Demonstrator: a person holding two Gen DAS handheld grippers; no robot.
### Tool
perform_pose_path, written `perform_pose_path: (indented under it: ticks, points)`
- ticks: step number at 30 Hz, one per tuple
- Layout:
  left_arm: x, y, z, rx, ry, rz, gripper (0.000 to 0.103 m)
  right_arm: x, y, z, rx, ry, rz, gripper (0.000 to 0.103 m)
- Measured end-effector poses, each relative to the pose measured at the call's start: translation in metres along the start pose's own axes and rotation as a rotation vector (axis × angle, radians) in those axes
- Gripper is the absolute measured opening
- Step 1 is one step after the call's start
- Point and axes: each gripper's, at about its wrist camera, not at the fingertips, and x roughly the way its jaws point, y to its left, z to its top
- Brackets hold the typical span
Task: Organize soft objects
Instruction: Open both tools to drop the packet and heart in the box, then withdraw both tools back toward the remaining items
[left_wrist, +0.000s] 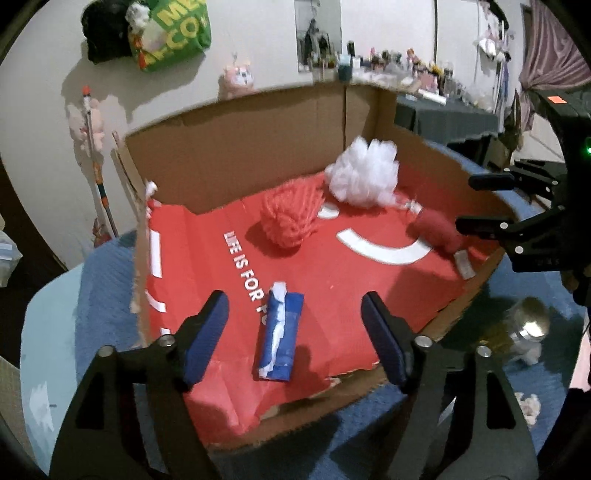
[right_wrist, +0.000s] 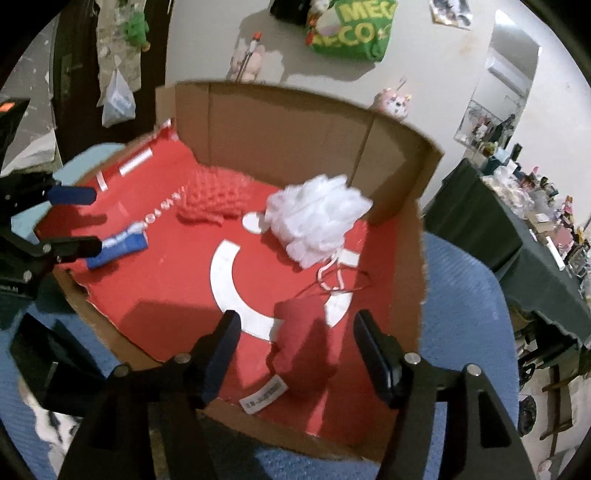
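A cardboard box with a red printed floor holds the soft things. A blue and white tissue pack lies near the box's front edge. My left gripper hovers open above it without touching. A coral mesh sponge and a white bath pouf rest toward the back wall. A red soft pouch with a white label lies under my right gripper. Its jaws stand open and apart from the pouch.
The box sits on a blue fuzzy blanket. A small plush toy lies on the blanket right of the box. A dark-clothed table crowded with small items stands behind. A green bag hangs on the wall.
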Motion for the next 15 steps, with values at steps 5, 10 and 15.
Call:
perform_pose_path:
  ticks: [5,10,15]
  points:
    - [-0.041,-0.011,0.001,-0.026,-0.104,0.003,0.080,-0.041,-0.001,0.001,0.036,-0.090,0.009,0.077]
    - [-0.089,-0.029,-0.007,-0.042,-0.235,0.028,0.091,-0.092,0.005,-0.005,0.075,-0.209,0.023,0.088]
    - [-0.129,-0.046,-0.019,-0.068,-0.336,0.038,0.099,-0.142,0.021,-0.017,0.084,-0.328,0.024,0.095]
